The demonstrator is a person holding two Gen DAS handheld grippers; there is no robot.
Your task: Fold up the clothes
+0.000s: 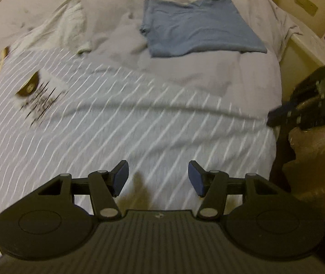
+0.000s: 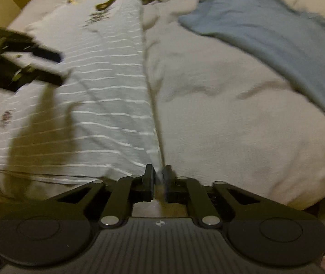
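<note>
A pale blue shirt with thin white stripes (image 1: 121, 123) lies spread on the bed, with a dark printed patch near its far left. My left gripper (image 1: 157, 178) hovers open above the shirt's near part, nothing between its blue pads. In the right wrist view the same striped shirt (image 2: 98, 105) stretches away to the left, and my right gripper (image 2: 158, 177) is shut on its near right edge. The left gripper (image 2: 25, 61) shows there as a dark blur over the shirt. The right gripper (image 1: 299, 107) appears at the bed's right edge in the left wrist view.
A folded blue-grey garment (image 1: 199, 27) lies at the far right of the bed (image 1: 185, 73). A crumpled white garment (image 1: 66, 27) sits at the far left. The bed's right edge drops off beside a cream wall or cabinet (image 1: 304, 52).
</note>
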